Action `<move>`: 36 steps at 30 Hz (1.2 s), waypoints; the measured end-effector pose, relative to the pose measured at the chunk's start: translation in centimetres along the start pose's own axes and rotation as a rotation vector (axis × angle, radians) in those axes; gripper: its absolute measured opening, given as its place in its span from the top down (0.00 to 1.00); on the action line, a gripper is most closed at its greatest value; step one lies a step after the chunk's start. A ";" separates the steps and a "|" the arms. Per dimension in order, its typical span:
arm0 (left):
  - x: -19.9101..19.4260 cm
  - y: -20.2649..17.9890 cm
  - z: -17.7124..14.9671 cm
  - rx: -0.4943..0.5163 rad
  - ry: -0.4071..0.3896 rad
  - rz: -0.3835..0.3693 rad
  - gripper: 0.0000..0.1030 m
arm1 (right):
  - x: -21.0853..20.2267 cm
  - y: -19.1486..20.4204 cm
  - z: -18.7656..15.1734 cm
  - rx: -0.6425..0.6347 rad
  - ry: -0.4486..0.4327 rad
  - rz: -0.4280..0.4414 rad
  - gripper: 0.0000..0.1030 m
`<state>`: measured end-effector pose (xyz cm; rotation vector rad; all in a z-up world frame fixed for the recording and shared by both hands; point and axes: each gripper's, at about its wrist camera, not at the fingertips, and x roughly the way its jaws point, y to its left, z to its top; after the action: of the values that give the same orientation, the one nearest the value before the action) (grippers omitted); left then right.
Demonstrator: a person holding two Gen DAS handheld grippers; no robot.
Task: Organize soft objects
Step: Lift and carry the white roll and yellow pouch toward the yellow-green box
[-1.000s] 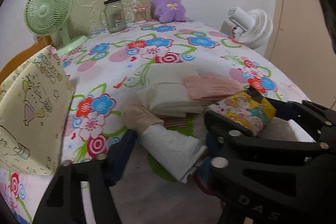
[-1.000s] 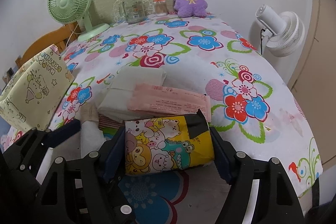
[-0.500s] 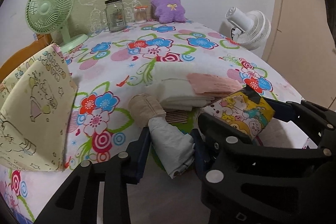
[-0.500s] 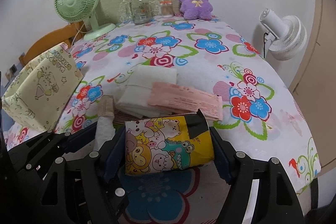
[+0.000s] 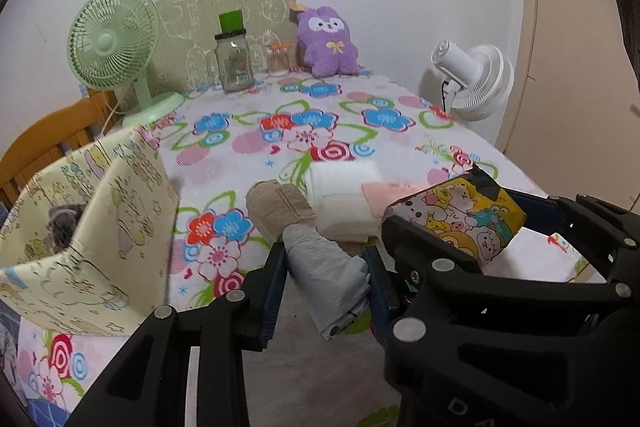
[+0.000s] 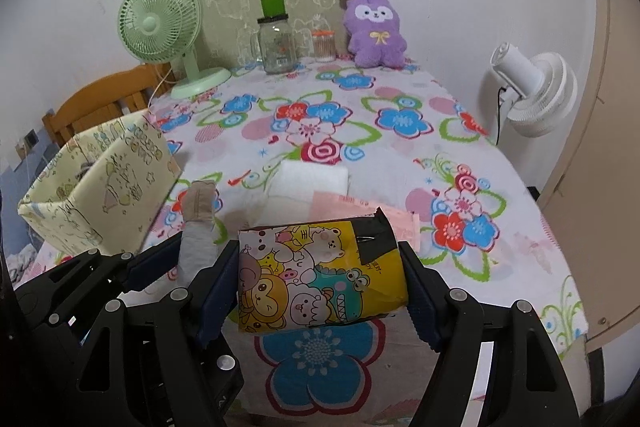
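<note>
My left gripper [image 5: 326,279] is shut on a grey-and-beige rolled soft bundle [image 5: 320,267] and holds it above the table; it also shows in the right wrist view [image 6: 196,239]. My right gripper [image 6: 320,275] is shut on a yellow cartoon-print soft pack [image 6: 320,275], also seen in the left wrist view [image 5: 464,215], lifted off the floral tablecloth [image 6: 400,155]. A white folded pack [image 5: 344,195] with a pink pack [image 6: 360,211] on it lies on the table. A pale yellow fabric bin [image 5: 88,227] stands open at the left.
A green fan [image 6: 164,23], a glass jar [image 6: 276,43], a small jar [image 6: 324,45] and a purple plush [image 6: 376,31] stand at the back by the wall. A white fan [image 6: 536,87] stands off the right edge. A wooden chair [image 6: 104,99] is behind the bin.
My left gripper closed on the rolled bundle and lifted it. Both grippers rose and pulled back from the table with their loads.
</note>
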<state>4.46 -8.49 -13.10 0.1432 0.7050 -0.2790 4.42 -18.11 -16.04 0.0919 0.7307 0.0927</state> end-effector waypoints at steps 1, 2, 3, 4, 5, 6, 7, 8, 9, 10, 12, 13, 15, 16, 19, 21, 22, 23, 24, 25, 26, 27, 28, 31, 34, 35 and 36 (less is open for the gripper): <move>-0.3 0.0 0.3 -0.001 -0.002 0.008 0.62 | -0.3 0.1 0.2 0.001 0.002 -0.009 0.25; -0.5 0.0 0.4 -0.001 -0.004 0.011 0.62 | -0.5 0.1 0.4 0.002 0.001 -0.012 0.25; -0.8 0.0 0.6 0.000 -0.008 0.012 0.63 | -0.9 0.1 0.6 0.004 -0.004 -0.015 0.25; -1.1 -0.1 0.8 0.002 -0.014 0.012 0.63 | -1.2 0.1 0.7 0.005 -0.010 -0.019 0.25; -1.4 -0.2 1.0 0.004 -0.020 0.014 0.63 | -1.4 0.1 0.8 0.007 -0.016 -0.021 0.25; -1.7 -0.2 1.2 0.007 -0.027 0.014 0.63 | -1.8 0.0 1.0 0.009 -0.023 -0.021 0.25; -2.0 -0.3 1.4 0.010 -0.034 0.015 0.63 | -2.1 0.1 1.1 0.011 -0.029 -0.021 0.25; -2.2 -0.3 1.6 0.012 -0.039 0.013 0.63 | -2.4 0.1 1.2 0.012 -0.037 -0.022 0.25; -2.5 -0.3 1.8 0.010 -0.040 0.010 0.63 | -2.8 0.1 1.4 0.012 -0.044 -0.025 0.25; -2.6 -0.3 2.1 0.007 -0.038 0.005 0.63 | -3.2 0.1 1.6 0.010 -0.048 -0.030 0.25; -3.2 -0.3 2.6 0.006 -0.046 0.001 0.63 | -3.7 0.2 2.0 0.009 -0.049 -0.039 0.25; -3.4 -0.4 2.7 0.008 -0.051 0.002 0.62 | -4.1 0.2 2.2 0.009 -0.053 -0.042 0.25; -3.9 -0.4 3.1 0.009 -0.062 0.002 0.63 | -4.7 0.3 2.6 0.008 -0.064 -0.046 0.25; -4.2 -0.4 3.4 0.009 -0.067 0.001 0.63 | -5.0 0.3 2.8 0.007 -0.069 -0.048 0.25; -4.9 -0.4 3.9 0.010 -0.079 0.001 0.63 | -5.9 0.3 3.4 0.006 -0.083 -0.052 0.25; -5.3 -0.4 4.2 0.013 -0.087 0.005 0.63 | -6.4 0.4 3.7 0.006 -0.092 -0.052 0.25; -5.5 -0.4 4.4 0.015 -0.089 0.007 0.63 | -6.6 0.4 3.9 0.006 -0.096 -0.051 0.25; -5.6 -0.4 4.6 0.015 -0.089 0.007 0.63 | -6.7 0.4 4.1 0.007 -0.099 -0.049 0.25; -5.8 -0.3 4.6 0.013 -0.091 0.007 0.63 | -7.0 0.4 4.2 0.008 -0.101 -0.050 0.25; -5.9 -0.2 4.8 0.012 -0.095 0.007 0.63 | -7.1 0.5 4.3 0.009 -0.103 -0.050 0.25; -6.1 -0.2 4.9 0.012 -0.100 0.007 0.62 | -7.3 0.6 4.5 0.008 -0.109 -0.051 0.25; -6.3 -0.2 5.0 0.013 -0.105 0.008 0.63 | -7.5 0.6 4.6 0.007 -0.114 -0.051 0.25; -6.5 -0.2 5.2 0.015 -0.113 0.010 0.63 | -7.7 0.7 4.8 0.007 -0.119 -0.052 0.25; -7.0 -0.1 5.7 0.014 -0.126 0.011 0.63 | -8.3 0.8 5.2 0.007 -0.137 -0.052 0.25; -7.2 0.2 6.2 0.012 -0.133 0.008 0.63 | -8.7 1.1 5.8 0.005 -0.150 -0.052 0.25; -7.3 0.3 6.3 0.011 -0.136 0.008 0.62 | -8.8 1.2 6.0 0.003 -0.152 -0.052 0.25; -7.3 0.4 6.5 0.011 -0.138 0.008 0.63 | -8.8 1.3 6.1 0.002 -0.154 -0.053 0.25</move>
<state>3.27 -8.05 -3.39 0.1359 0.5656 -0.2825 1.87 -18.14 -5.55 0.0808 0.5790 0.0341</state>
